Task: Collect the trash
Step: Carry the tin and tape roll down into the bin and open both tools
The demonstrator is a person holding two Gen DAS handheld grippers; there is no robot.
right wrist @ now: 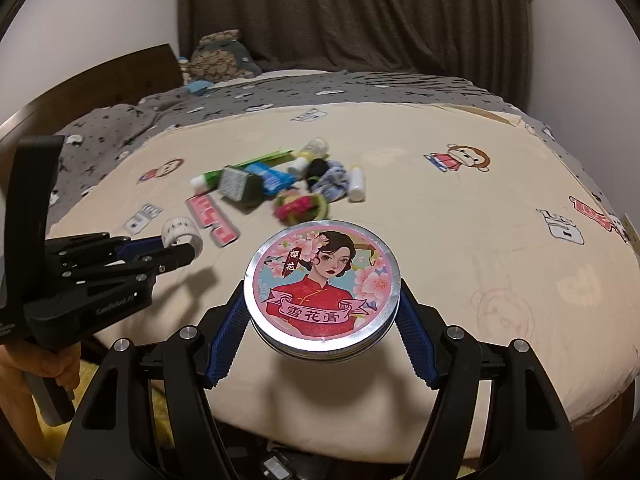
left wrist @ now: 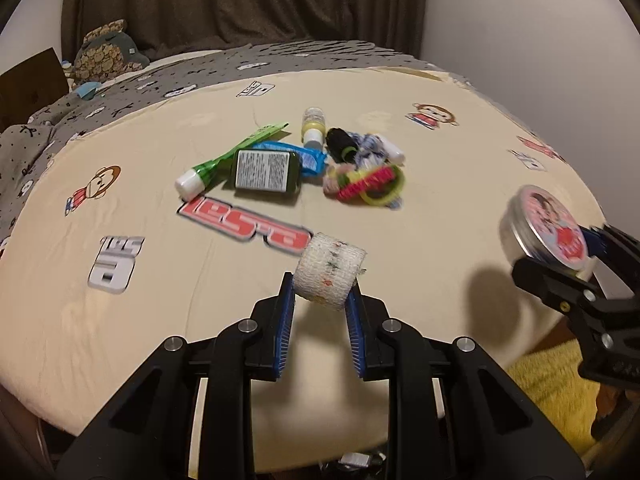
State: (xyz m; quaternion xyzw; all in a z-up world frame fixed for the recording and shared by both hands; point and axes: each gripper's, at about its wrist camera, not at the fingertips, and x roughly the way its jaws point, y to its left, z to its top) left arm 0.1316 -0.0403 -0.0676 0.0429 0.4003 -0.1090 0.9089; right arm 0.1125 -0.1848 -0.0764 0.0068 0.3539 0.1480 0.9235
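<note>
My left gripper [left wrist: 322,294] is shut on a white roll of bandage tape [left wrist: 330,270], lifted above the cream bedsheet; the same roll [right wrist: 182,233] shows in the right wrist view. My right gripper [right wrist: 322,312] is shut on a round metal tin [right wrist: 322,290] with a pink picture lid, held clear of the bed; the tin [left wrist: 548,232] appears at the right of the left wrist view. A pile stays on the bed: a green tube [left wrist: 224,156], a dark green bottle [left wrist: 266,171], a blue wrapper [left wrist: 308,156], a small yellow bottle [left wrist: 314,126] and bright hair bands [left wrist: 370,184].
The bed [right wrist: 460,240] has a cream printed sheet and a grey blanket [right wrist: 240,96] behind it. A stuffed toy [left wrist: 106,54] lies at the headboard, with a dark curtain [right wrist: 352,12] beyond. A hand [right wrist: 24,364] grips the left tool. Yellow fabric [left wrist: 548,376] lies below the bed edge.
</note>
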